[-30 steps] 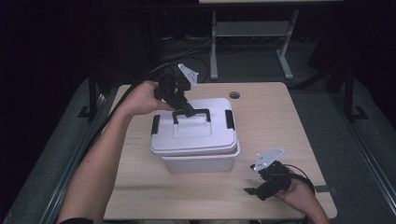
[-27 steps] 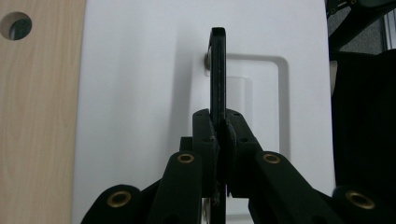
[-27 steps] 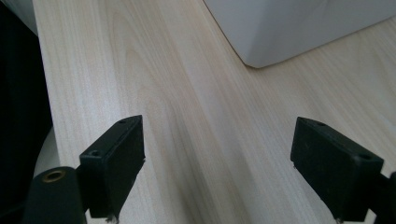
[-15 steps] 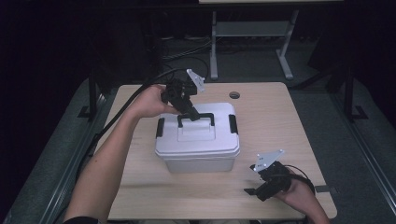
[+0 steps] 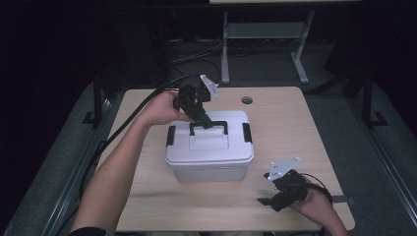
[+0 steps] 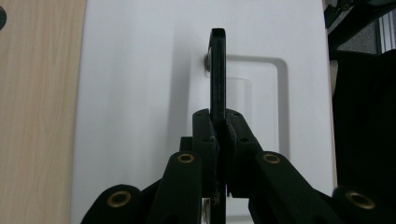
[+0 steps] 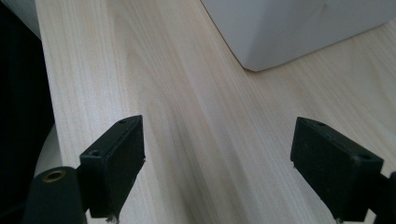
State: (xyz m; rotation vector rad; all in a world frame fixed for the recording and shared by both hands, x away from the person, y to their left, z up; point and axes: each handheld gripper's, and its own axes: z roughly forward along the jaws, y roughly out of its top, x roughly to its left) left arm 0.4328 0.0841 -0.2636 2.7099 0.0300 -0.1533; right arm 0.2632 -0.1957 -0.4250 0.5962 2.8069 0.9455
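Observation:
A white lidded box (image 5: 209, 152) with black side latches stands in the middle of the wooden table (image 5: 295, 128). Its black handle (image 5: 216, 125) is raised. My left gripper (image 5: 204, 120) reaches in from the far left and is shut on that handle. In the left gripper view the jaws pinch the upright handle (image 6: 217, 70) over the white lid (image 6: 135, 93), with my left gripper (image 6: 218, 135) clamped on both of its sides. My right gripper (image 5: 269, 194) rests open near the table's front right edge. My right gripper (image 7: 219, 156) has nothing but bare wood between its pads, and the box's corner (image 7: 299, 28) lies ahead.
A round cable hole (image 5: 247, 100) sits in the table behind the box. A metal stand (image 5: 265, 34) is on the floor beyond the far edge. The left gripper's cable (image 5: 142, 105) trails off the table's left side.
My left gripper, still gripping the handle, has shifted slightly to the right and down, and the box looks a little lower. The right gripper has stayed put.

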